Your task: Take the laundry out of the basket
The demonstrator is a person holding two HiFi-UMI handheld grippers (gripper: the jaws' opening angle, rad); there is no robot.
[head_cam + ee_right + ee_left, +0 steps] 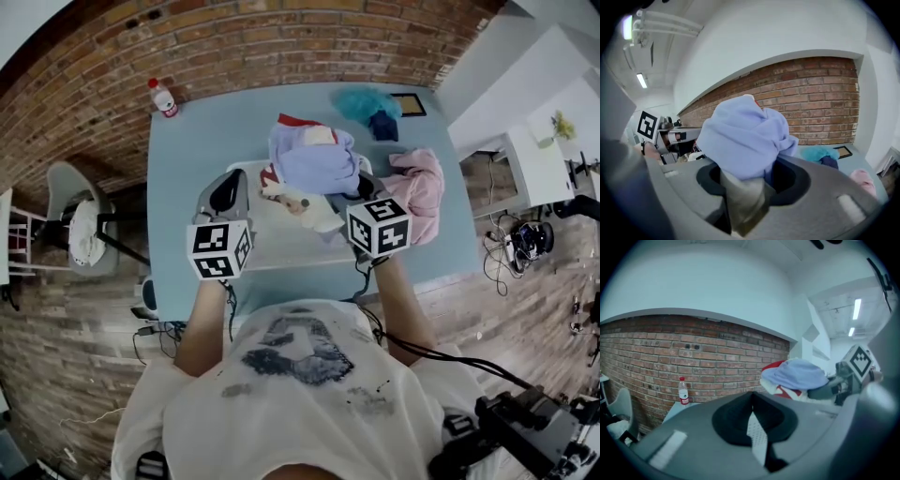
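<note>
A person standing at the near edge of a pale blue table (187, 150) holds a two-jaw gripper in each hand over a white laundry basket (281, 251), which sits at the middle of the table close to that near edge. The right gripper (754, 180) pinches a bunched lavender garment (745, 133) between its pads, with the cloth spilling up and over both jaws. From the head view the garment is raised above the basket's far side, level with the grippers. A red-and-white piece (786, 391) shows just under the lavender bundle. Whether it hangs from the bundle or lies on the pile cannot be told. More laundry, a white printed garment (298, 204), lies in the basket below.

The left gripper (752, 404) is held over the basket's left rim, its jaws pressed together with nothing between them.

Other clothes lie on the table outside the basket. A pink garment (420, 187) lies heaped at the right edge, just beside the basket. A teal cloth (364, 101) and a small dark blue item (382, 126) touching it lie along the far edge toward the right corner, next to a dark framed panel (410, 104). A plastic bottle with a red cap (165, 98) stands upright at the far left corner, against the brick wall (234, 47). A pale chair (80, 225) stands on the floor off the table's left edge.
</note>
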